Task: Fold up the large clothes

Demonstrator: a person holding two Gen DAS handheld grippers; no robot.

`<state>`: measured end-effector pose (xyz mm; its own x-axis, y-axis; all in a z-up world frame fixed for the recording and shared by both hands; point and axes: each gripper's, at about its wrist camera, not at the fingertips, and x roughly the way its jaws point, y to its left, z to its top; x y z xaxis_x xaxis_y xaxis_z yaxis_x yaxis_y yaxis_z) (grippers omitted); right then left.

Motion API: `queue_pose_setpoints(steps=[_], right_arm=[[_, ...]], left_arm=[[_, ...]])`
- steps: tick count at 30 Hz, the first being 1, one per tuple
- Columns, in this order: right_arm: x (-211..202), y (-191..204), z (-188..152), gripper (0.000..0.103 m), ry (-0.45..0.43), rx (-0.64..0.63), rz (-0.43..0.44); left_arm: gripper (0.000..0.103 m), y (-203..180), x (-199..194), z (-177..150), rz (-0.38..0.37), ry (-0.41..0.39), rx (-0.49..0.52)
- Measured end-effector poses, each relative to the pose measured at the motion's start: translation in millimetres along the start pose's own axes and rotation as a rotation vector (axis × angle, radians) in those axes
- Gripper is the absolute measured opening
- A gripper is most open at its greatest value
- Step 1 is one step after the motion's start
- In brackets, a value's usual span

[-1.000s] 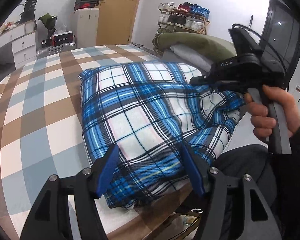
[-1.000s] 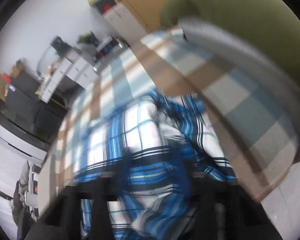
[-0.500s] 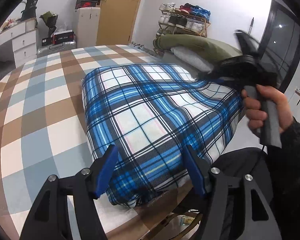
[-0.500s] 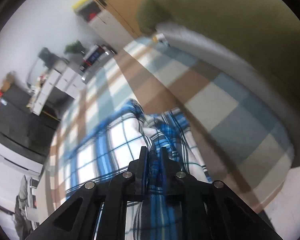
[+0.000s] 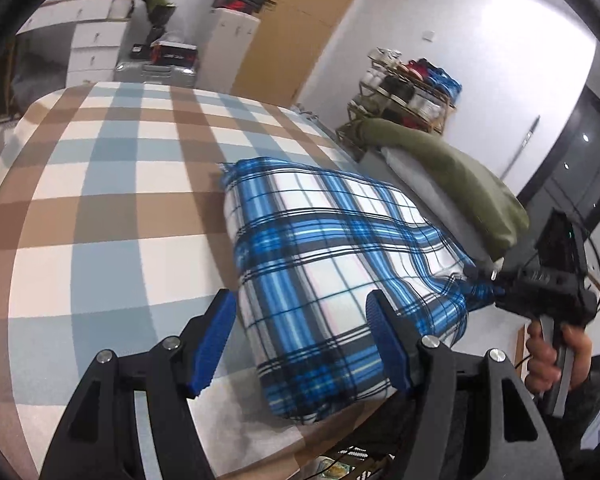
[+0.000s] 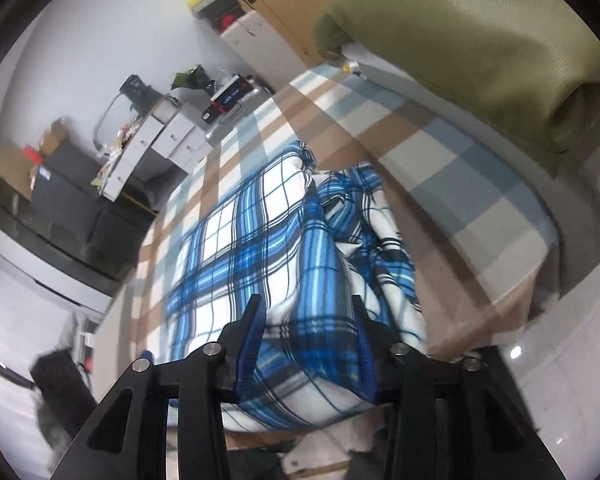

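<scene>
- Two grippers in view over a bed [image 5: 100,208] with a brown, blue and white checked cover.
- Blue plaid cloth [image 5: 332,272] lies folded on the bed, centre of the left wrist view; its near edge sits at the bed's lower edge.
- Left gripper [image 5: 300,344]: jaws apart, blue pads either side of the cloth's near part in the picture; no pad seen pressing on it.
- Right gripper [image 5: 496,294], seen at the right edge of the left wrist view, is held by a hand [image 5: 548,356]. Its tip meets the cloth's right corner, which is drawn out into a bunched point.
- Right wrist view: right gripper [image 6: 308,344] fills the lower centre, cloth [image 6: 260,248] between its blue pads. Fabric fills the gap pad to pad, so the jaws read as clamped on the cloth.
- Cloth in this view runs up from the jaws toward frame centre, with a rumpled fold on its right side.
- Olive cushion [image 5: 452,176] lies beyond the cloth, right of centre in the left wrist view; upper right in the right wrist view [image 6: 480,44].
- White drawers [image 5: 96,48] at upper left, shoe rack [image 5: 412,88] at upper right.
</scene>
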<state>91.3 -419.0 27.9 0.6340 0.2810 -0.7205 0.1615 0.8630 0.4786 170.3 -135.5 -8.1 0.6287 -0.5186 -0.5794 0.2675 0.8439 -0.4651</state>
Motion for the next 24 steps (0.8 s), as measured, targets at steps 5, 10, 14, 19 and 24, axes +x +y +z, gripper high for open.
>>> queue_pose_setpoints(steps=[5, 10, 14, 19, 24], right_arm=[[11, -20, -7, 0.002, 0.041, 0.06, -0.064], [-5, -22, 0, 0.007, -0.074, 0.114, -0.113], [-16, -17, 5, 0.008, -0.125, 0.111, -0.078], [-15, -15, 2, 0.034, -0.113, 0.09, -0.056], [-7, -21, 1, 0.036, -0.096, 0.121, -0.056]], left_arm=[[0.062, 8, 4, -2, 0.021, 0.022, -0.025], [0.062, 10, 5, -4, 0.002, 0.045, -0.04], [0.062, 3, -7, -13, -0.03, 0.046, 0.033], [0.062, -1, 4, -43, 0.028, 0.182, 0.145], [0.062, -11, -7, -55, 0.059, 0.188, 0.219]])
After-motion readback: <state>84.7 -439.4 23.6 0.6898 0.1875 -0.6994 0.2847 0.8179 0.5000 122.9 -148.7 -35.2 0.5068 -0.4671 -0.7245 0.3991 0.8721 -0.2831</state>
